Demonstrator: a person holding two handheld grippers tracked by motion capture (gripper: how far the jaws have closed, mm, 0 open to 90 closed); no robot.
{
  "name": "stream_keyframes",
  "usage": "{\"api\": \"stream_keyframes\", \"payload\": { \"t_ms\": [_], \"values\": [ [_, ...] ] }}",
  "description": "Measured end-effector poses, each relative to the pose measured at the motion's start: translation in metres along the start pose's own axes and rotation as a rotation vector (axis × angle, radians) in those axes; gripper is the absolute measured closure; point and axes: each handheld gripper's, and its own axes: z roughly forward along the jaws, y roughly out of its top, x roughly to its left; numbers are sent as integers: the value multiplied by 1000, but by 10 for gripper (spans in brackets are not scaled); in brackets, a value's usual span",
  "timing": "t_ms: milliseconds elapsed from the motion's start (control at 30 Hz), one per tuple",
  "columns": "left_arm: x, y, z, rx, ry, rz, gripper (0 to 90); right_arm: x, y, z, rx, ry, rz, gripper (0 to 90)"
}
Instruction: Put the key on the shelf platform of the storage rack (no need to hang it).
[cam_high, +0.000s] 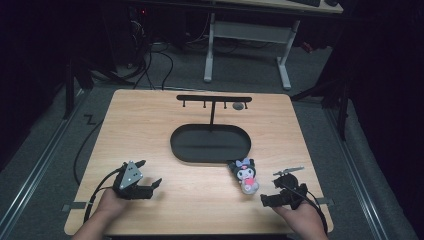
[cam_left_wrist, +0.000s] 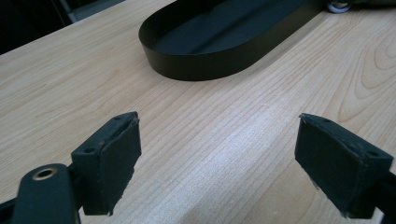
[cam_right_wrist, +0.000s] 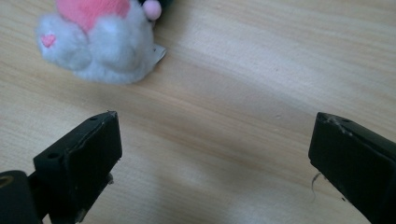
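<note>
While both hand-held grippers, left (cam_high: 150, 184) and right (cam_high: 278, 186), are sitting spread and empty, plush (cam_high: 246, 176) is lying on surface (cam_high: 150, 125) near tray (cam_high: 210, 144), looking light, soft, squashy; body pinch likely holding best.

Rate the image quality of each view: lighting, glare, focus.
High view: the wooden table is evenly lit, the room beyond dark, detail soft. Left gripper view: sharp wood grain, a pale sheen between the open tongs. Right gripper view: the plush toy is blurred, its tongs sharper.
</note>
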Motion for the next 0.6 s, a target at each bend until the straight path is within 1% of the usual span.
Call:
{"api": "stream_keyframes", "payload": {
  "t_ms": [33,133,167,200,233,267,300,333,467,500,600],
  "values": [
    [0,0,0,0,0,0,154,2,1,0,15,0,-2,29],
    [-1,0,0,1,1,9,154,7,5,1,72,1,-42,36],
    [-1,0,0,1,1,9,154,7,5,1,72,1,-42,36],
    [-1,0,0,4,1,11,154,10,7,2,111,4,-60,51],
    [-1,0,0,4,1,11,154,11,8,2,136,8,-74,56],
    [-1,0,0,4,1,10,154,12,9,3,158,10,-101,67],
    [-1,0,0,5,1,10,154,15,10,4,170,5,-124,80],
    [-1,0,0,3,0,8,154,17,11,4,183,3,-129,83],
    [-1,0,1,4,0,8,154,20,16,2,191,0,-133,103],
    [-1,0,1,5,0,9,154,20,17,2,185,8,-133,103],
    [-1,0,1,5,2,10,154,22,20,0,197,13,-130,104]
  ]
}}
